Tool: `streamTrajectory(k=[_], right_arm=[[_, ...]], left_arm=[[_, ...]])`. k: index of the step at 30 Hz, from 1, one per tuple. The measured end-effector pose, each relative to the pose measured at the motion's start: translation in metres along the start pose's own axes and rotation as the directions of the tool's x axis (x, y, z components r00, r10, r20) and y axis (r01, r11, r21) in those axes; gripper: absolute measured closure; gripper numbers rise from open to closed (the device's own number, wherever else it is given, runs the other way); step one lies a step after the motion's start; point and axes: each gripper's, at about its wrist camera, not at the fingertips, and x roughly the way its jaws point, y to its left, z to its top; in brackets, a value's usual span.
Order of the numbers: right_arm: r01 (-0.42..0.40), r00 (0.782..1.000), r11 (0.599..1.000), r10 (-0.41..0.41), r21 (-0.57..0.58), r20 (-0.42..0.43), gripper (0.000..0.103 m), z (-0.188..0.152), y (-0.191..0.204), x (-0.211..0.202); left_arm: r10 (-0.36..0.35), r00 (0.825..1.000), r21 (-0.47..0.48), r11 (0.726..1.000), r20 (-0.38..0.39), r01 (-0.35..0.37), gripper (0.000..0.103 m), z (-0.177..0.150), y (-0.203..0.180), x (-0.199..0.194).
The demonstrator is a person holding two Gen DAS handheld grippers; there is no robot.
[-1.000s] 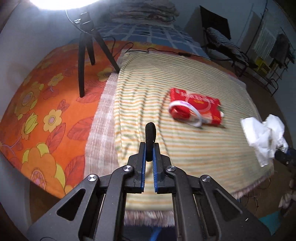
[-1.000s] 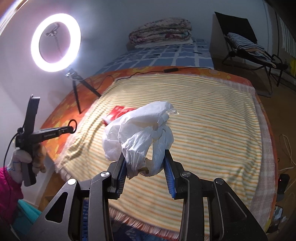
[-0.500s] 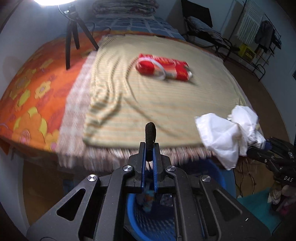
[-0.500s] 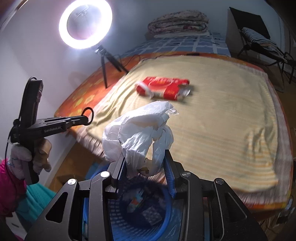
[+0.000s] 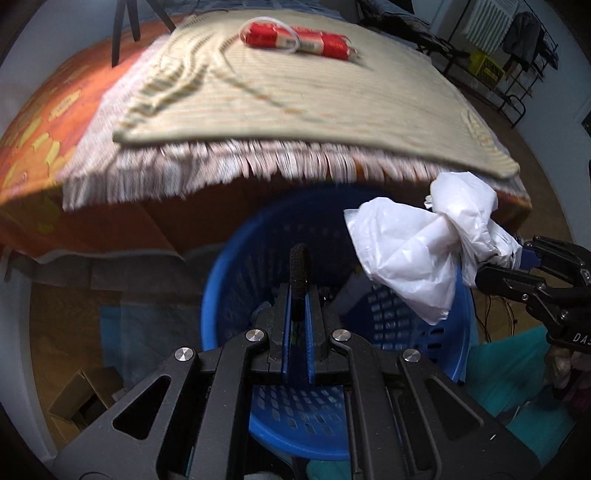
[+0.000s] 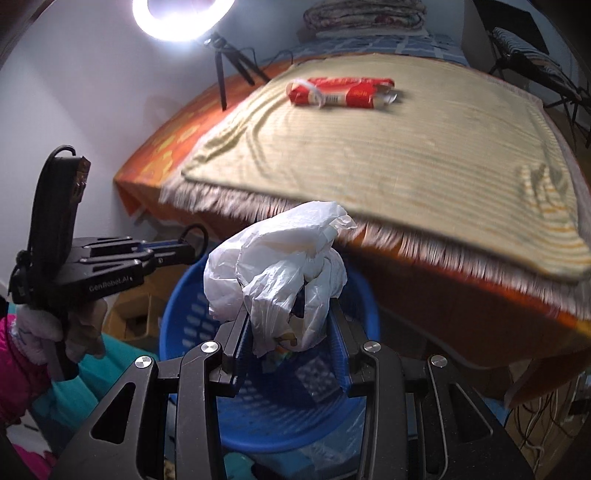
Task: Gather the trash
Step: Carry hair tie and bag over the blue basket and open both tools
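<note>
Orange flowered bedding [image 5: 33,140] covers the bed on the left, blurred, with a striped blanket [image 5: 295,92] laid over it and a fringe hanging off the near edge. Tripod legs [image 5: 118,33] stand at the far left of the bed, cut off at the top in the left wrist view; the right wrist view shows a ring light [image 6: 181,18] above them, only partly in frame. A cardboard box [image 5: 74,398] sits on the floor at lower left, half hidden by the left tool [image 5: 298,314], whose jaws are pinched narrow on a small black loop [image 5: 300,273]; what the loop is cannot be made out. Below it stands a blue basket [image 5: 229,291] on the floor by the bed's edge, its contents too dark and covered to name. A red packet [image 5: 299,38] with a white band lies on the blanket, further back. To the right, the right tool [image 6: 291,332] clamps a crumpled white plastic bag [image 6: 277,266] partway open over the basket's rim. A folding chair [image 6: 532,55] and a clothes rack [image 5: 517,55] stand by the far right wall
</note>
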Motion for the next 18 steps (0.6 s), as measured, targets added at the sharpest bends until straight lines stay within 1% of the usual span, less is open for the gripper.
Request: streamTrajectory(k=[9, 18], right_arm=[[0.007, 0.999, 0.999, -0.009, -0.031, -0.048, 0.068, -0.029, 0.009, 0.014], [0.022, 0.996, 0.999, -0.026, -0.046, -0.083, 0.067, -0.036, 0.009, 0.027]], left_arm=[[0.008, 0.999, 0.023, 1.000, -0.032, -0.007, 0.098, -0.018, -0.007, 0.013], [0.014, 0.998, 0.041, 0.999, -0.066, -0.012, 0.098, -0.024, -0.009, 0.026]])
